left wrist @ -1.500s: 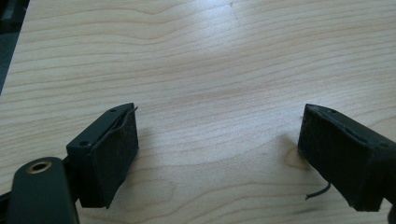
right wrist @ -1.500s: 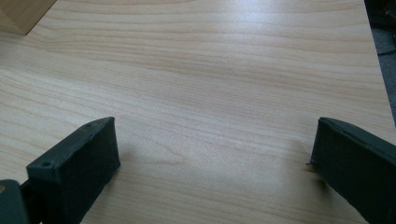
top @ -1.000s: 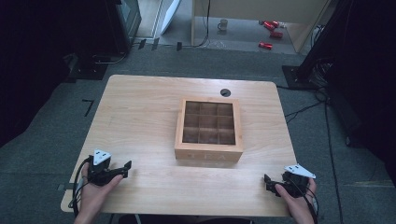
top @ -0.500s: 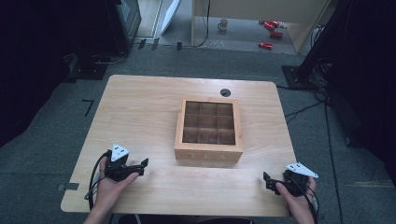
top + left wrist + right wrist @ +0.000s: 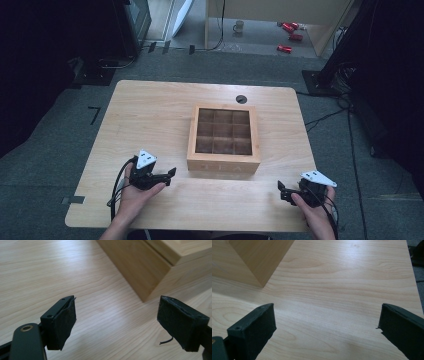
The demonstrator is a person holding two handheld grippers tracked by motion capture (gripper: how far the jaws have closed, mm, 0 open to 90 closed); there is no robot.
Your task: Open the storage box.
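Note:
A wooden box [image 5: 224, 137] with a glass lid over a grid of compartments stands in the middle of the table. My left gripper [image 5: 170, 175] is low over the table just left of the box's near left corner [image 5: 143, 298], open, with nothing between its pads [image 5: 61, 325]. My right gripper [image 5: 281, 191] sits near the table's front right edge, open and empty, pointing left toward the box's near right corner [image 5: 260, 285].
The light wooden table [image 5: 150, 120] has a round cable hole [image 5: 241, 99] behind the box. Beyond the table lie a grey floor, a mug [image 5: 239, 25] and red items [image 5: 290, 30] under a far desk. Cables [image 5: 325, 117] run along the floor at the right.
My left gripper has moved right and forward, from the front left corner of the table to beside the box's near left corner. The right gripper has stayed in place.

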